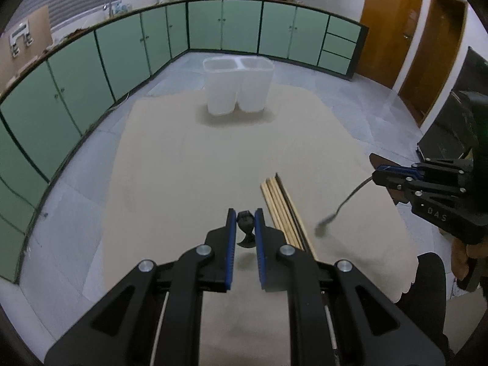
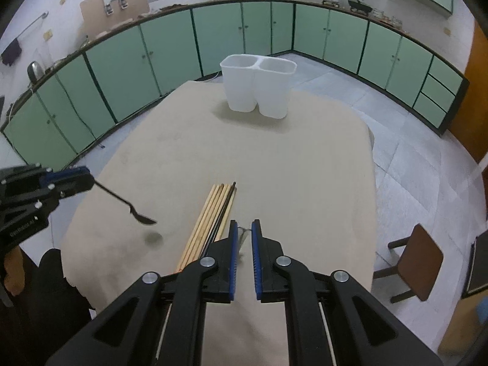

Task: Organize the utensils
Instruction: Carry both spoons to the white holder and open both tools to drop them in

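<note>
My left gripper (image 1: 245, 215) is shut on a black spoon (image 1: 245, 228), held above the beige tablecloth (image 1: 183, 167). From the right wrist view, the left gripper (image 2: 87, 180) shows the black spoon (image 2: 134, 210) slanting down to the right. My right gripper (image 2: 244, 225) is shut on a thin grey metal utensil (image 2: 243, 235). In the left wrist view, the right gripper (image 1: 377, 177) has that metal utensil (image 1: 341, 206) hanging down-left. A bundle of wooden chopsticks (image 1: 282, 210) (image 2: 213, 213) lies on the cloth between both grippers. A white twin-cup holder (image 1: 238, 85) (image 2: 259, 87) stands at the table's far end.
Green cabinets (image 1: 122, 52) run around the room behind the table. A brown wooden chair (image 2: 418, 262) stands right of the table. Wooden doors (image 1: 393, 27) are at the far right. A person's dark clothing (image 2: 52, 280) is at the near table edge.
</note>
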{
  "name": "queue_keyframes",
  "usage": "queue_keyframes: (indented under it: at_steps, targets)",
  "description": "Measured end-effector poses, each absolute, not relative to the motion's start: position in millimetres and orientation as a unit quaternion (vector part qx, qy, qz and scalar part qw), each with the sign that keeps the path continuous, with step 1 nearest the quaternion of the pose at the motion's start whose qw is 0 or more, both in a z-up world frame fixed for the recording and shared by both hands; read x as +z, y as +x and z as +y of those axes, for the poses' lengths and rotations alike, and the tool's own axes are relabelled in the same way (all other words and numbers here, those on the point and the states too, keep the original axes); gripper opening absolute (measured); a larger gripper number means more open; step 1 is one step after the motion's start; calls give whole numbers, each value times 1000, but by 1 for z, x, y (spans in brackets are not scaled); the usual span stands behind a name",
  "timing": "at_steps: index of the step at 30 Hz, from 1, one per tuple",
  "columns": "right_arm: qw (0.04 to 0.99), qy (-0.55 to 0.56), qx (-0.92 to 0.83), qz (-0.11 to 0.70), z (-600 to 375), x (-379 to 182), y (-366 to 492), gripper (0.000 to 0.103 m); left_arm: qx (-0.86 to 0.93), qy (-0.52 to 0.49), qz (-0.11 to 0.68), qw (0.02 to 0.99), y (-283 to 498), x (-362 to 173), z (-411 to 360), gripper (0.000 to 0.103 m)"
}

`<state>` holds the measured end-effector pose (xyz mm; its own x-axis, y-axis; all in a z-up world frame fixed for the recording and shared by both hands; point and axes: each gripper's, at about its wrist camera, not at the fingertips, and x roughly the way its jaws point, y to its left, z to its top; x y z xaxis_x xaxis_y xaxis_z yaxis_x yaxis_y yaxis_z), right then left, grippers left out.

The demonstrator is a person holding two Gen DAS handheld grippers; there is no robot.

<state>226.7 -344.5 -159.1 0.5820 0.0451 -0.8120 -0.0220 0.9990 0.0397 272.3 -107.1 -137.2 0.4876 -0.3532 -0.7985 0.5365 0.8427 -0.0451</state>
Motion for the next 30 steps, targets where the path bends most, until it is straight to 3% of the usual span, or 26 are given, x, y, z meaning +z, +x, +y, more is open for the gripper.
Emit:
queue_keyframes:
  at_steps: [14, 24, 30]
  targets:
    - [893, -10, 18, 449, -359, -96, 291, 9, -269, 114, 419, 860, 350, -92, -137, 11]
    - [911, -7, -13, 412, -386, -18, 398, 9, -252, 100, 376, 886, 448, -30, -178, 11]
    - [913, 9, -32, 408, -407, -15, 468, 9, -240, 66, 374, 893, 522, -34, -203, 11]
